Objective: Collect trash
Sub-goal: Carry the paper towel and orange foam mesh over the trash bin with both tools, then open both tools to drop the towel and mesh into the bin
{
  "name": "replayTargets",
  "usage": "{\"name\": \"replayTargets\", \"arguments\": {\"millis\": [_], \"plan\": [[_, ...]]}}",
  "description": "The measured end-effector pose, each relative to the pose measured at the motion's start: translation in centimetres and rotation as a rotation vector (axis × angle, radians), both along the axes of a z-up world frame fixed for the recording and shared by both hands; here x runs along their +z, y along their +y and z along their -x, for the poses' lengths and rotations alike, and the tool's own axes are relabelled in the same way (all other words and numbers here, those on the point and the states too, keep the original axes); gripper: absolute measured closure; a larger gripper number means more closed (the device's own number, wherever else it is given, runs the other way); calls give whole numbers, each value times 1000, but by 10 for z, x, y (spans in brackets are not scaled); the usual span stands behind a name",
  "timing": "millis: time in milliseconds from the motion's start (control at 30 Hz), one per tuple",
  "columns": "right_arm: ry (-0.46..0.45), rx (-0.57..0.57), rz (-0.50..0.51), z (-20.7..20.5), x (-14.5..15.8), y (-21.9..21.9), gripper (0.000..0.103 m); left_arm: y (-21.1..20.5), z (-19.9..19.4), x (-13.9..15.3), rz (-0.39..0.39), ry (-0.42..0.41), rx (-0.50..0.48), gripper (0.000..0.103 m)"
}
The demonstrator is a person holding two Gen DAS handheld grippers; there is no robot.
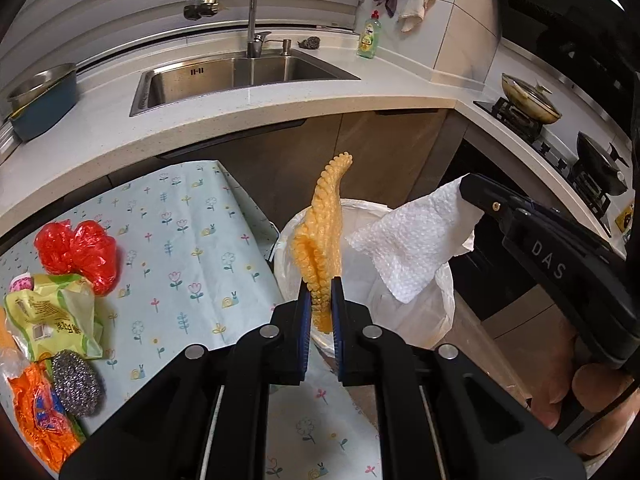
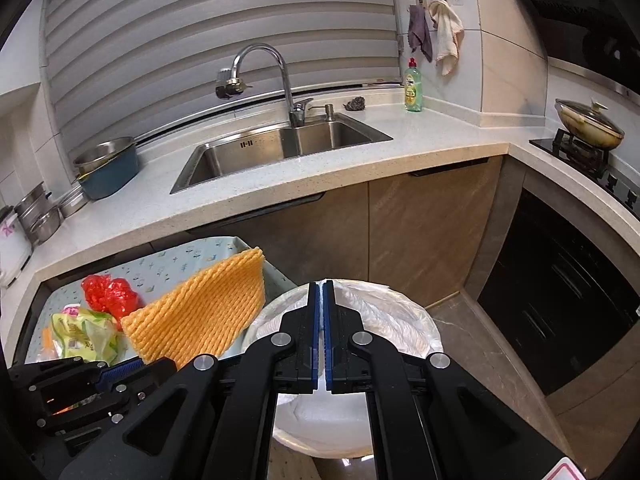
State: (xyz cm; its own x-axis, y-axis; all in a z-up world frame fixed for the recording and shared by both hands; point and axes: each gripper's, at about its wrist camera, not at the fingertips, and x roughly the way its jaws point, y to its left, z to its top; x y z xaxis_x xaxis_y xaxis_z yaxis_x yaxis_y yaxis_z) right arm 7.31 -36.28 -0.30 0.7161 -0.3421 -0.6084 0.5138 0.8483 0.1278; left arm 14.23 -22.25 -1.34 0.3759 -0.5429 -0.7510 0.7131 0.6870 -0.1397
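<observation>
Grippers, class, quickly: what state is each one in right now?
Left gripper: shut on the yellow foam net.
Right gripper: shut on the white paper towel, over the lined bin.

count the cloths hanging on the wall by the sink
2. A purple cloth hangs left, and a cream cloth hangs right beside it, both above the green soap bottle. None seem hidden.

both wrist views look steeply down, close over the white bin (image 1: pixel 432 320) (image 2: pixel 424 320), sharing the sink counter (image 1: pixel 280 100) (image 2: pixel 360 160) beyond.
</observation>
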Motion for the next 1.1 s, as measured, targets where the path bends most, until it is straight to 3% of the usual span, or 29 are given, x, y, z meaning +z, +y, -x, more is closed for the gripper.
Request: {"name": "replayTargets", "arguments": {"millis": [167,233,300,433,1100], "plan": [[11,-24,-5,0,-5,-14,100,-19,0,-5,9,8,-36,91],[7,-35,-8,1,-6,-17,97,-24,0,-5,3,4,-38,72],[1,-37,-8,3,-5,-19,95,-26,1,-4,6,-15,-28,64],[-8,-36,3,6,-2,-19,84,-27,0,-3,6,-16,-18,59],[-63,51,11,31,25,28,78,22,18,27,17,-91,105,58]]}}
